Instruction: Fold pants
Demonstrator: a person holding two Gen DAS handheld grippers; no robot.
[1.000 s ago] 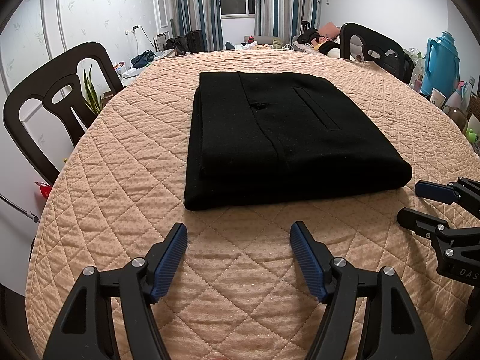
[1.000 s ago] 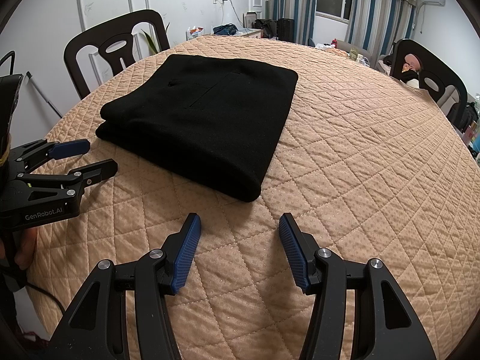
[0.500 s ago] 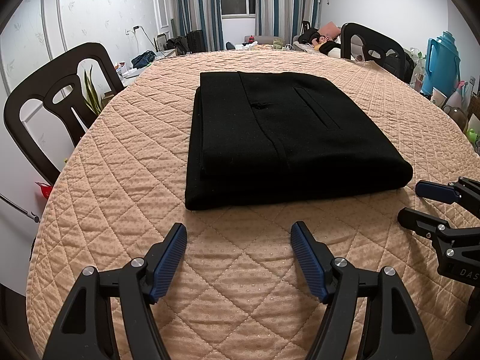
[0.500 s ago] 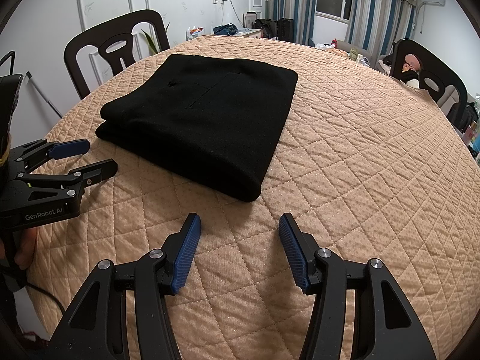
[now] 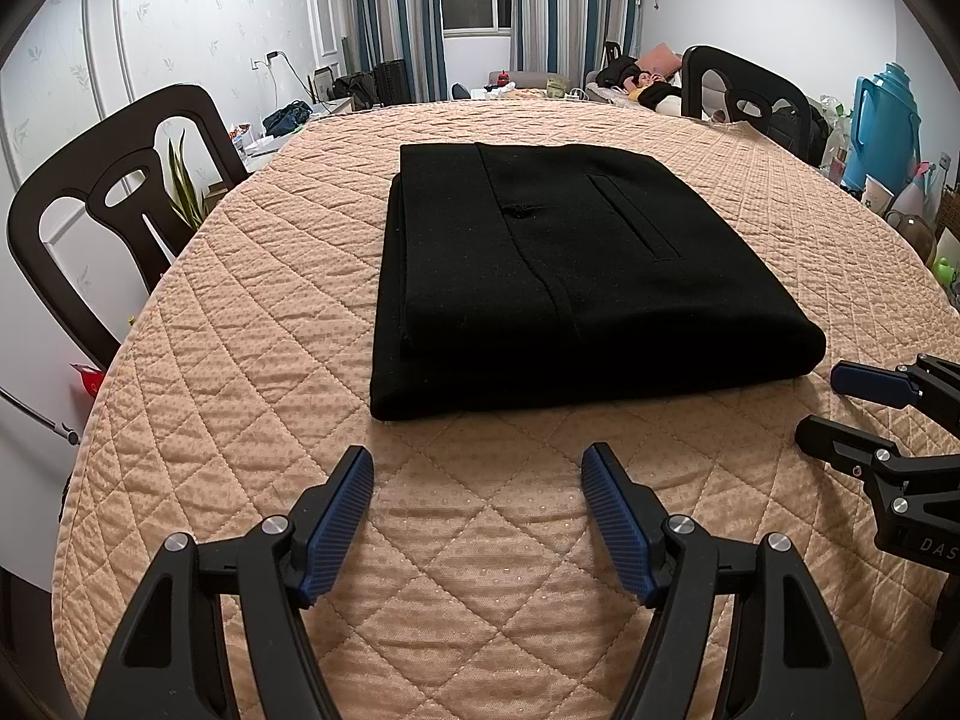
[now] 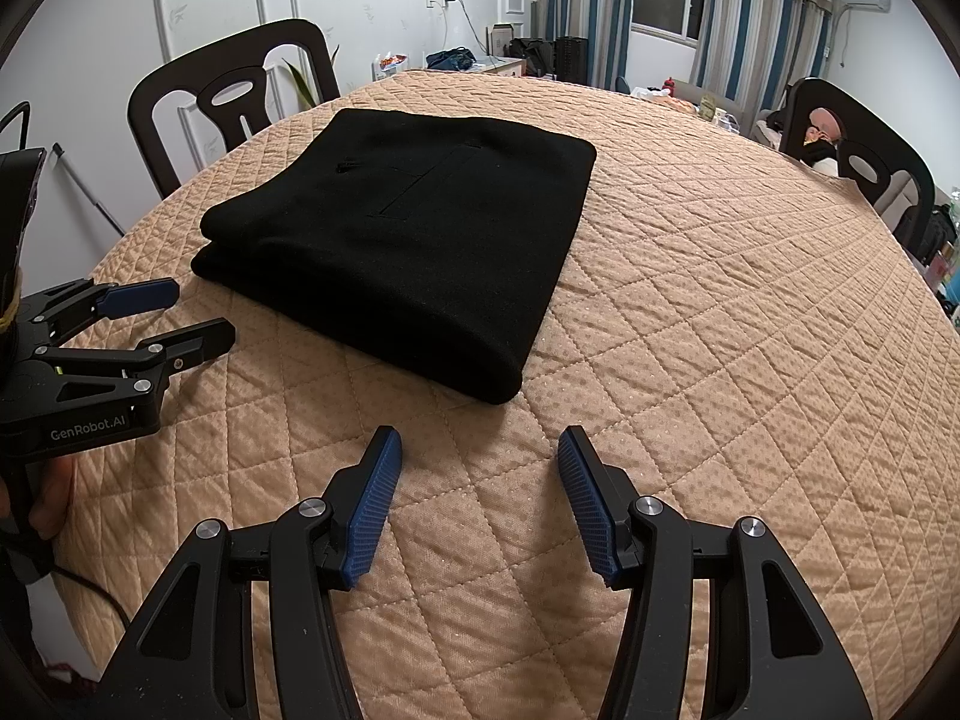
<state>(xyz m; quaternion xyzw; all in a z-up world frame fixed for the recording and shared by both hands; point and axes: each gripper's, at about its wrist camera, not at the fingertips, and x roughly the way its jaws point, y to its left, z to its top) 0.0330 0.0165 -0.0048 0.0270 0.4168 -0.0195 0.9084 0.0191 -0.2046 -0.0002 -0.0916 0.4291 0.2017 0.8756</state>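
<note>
Quilted cloth covered the table; the pants lay folded at its middle; the left gripper and right gripper hovered near, fingers wide, empty; the fabric seemed thick, soft, best gripped at a folded edge.

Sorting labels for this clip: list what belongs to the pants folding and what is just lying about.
Part of the job:
- black pants, folded on the quilted table cover
- left gripper, fingers apart, empty
- right gripper, fingers apart, empty

Just lying about:
- dark chair beside the table
- second chair at the far side
- blue thermos jug
- paper cup
</note>
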